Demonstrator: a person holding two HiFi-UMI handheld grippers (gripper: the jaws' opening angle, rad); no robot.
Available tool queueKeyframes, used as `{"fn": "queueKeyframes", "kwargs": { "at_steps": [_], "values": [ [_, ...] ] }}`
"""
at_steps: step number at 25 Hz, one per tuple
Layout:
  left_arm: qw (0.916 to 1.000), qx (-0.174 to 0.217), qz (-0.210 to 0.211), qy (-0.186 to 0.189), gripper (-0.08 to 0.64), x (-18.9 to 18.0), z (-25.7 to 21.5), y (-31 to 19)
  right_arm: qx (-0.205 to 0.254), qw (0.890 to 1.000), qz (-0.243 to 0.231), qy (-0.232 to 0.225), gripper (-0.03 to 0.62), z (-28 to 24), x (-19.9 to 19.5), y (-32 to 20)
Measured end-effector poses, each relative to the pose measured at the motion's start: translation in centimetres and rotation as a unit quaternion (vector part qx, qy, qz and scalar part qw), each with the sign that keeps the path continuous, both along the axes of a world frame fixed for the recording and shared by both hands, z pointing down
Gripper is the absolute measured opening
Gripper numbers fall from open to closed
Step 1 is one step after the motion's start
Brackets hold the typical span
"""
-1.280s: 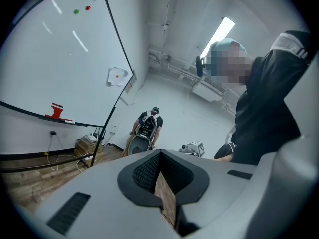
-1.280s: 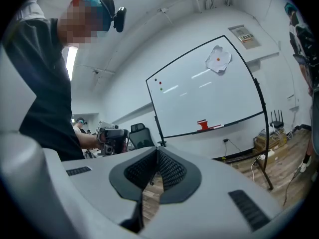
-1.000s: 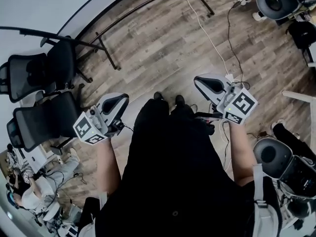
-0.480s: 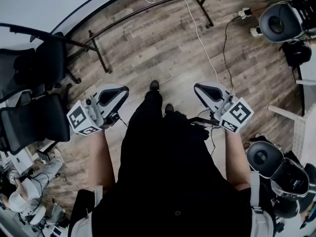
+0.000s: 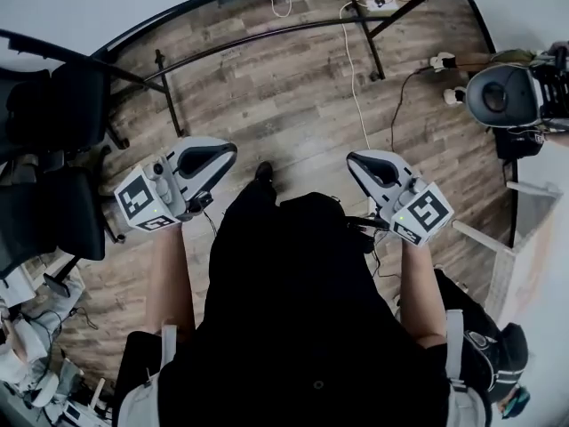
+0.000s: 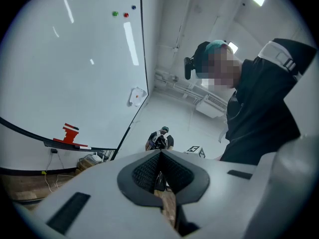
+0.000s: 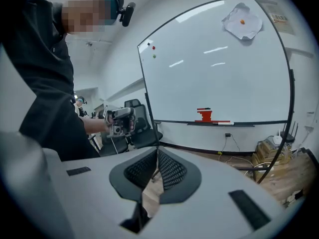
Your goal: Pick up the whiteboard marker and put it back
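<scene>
- Left gripper [image 6: 160,156]: jaws pressed together with nothing between them; held at the left side of the person [image 5: 302,327], above the wooden floor [image 5: 293,87].
- Right gripper [image 7: 158,153]: jaws closed and empty; held at the person's right side, well apart from the left gripper.
- Whiteboard [image 7: 219,59]: stands ahead of the right gripper, well apart from both grippers; a crumpled white sheet [image 7: 242,21] is stuck near its upper right corner.
- Tray [image 7: 259,124]: runs along the whiteboard's lower edge and carries a red block [image 7: 204,115].
- Whiteboard marker [image 7: 223,123]: probably the slim white stick lying flat on the tray, just right of the red block; it is too small to confirm.
- Office chairs [image 5: 53,203]: stand at the person's left.
</scene>
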State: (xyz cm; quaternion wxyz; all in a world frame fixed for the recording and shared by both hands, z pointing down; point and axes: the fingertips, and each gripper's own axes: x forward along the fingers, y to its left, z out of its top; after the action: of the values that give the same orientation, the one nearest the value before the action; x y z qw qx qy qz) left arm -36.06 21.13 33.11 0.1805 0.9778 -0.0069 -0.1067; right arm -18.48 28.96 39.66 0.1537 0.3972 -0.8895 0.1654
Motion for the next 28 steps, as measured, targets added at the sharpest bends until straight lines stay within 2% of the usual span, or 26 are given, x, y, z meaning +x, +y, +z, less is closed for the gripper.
{"fn": "queueKeyframes", "kwargs": {
  "at_steps": [5,9,11,15,22,28],
  "values": [
    [0.9995,-0.006,0.021,-0.022,0.012,3.2,1.8,-2.5,0.006,0.999,0.03,-0.007,0.02,-0.1,2.5,-2.4],
    [0.9986,-0.008,0.036,-0.037,0.012,8.3,2.2,-3.7,0.003,0.998,0.052,-0.035,0.02,0.8,7.7,-3.5],
    [0.9985,-0.004,0.033,-0.044,0.012,11.4,2.2,-5.2,0.006,0.998,0.046,-0.037,0.02,1.5,10.5,-5.1],
    [0.9983,-0.006,-0.017,-0.055,0.012,16.8,1.7,-8.5,0.022,0.999,0.005,-0.042,0.02,1.4,15.8,-9.6],
    [0.9911,0.005,-0.08,-0.107,0.012,25.1,-0.5,-11.2,0.05,0.995,-0.048,-0.068,0.02,-0.5,24.8,-15.5],
    [0.9801,0.017,-0.124,-0.154,0.012,28.7,-1.0,-13.2,0.066,0.992,-0.072,-0.077,0.02,0.0,29.5,-19.9]
  ]
}}
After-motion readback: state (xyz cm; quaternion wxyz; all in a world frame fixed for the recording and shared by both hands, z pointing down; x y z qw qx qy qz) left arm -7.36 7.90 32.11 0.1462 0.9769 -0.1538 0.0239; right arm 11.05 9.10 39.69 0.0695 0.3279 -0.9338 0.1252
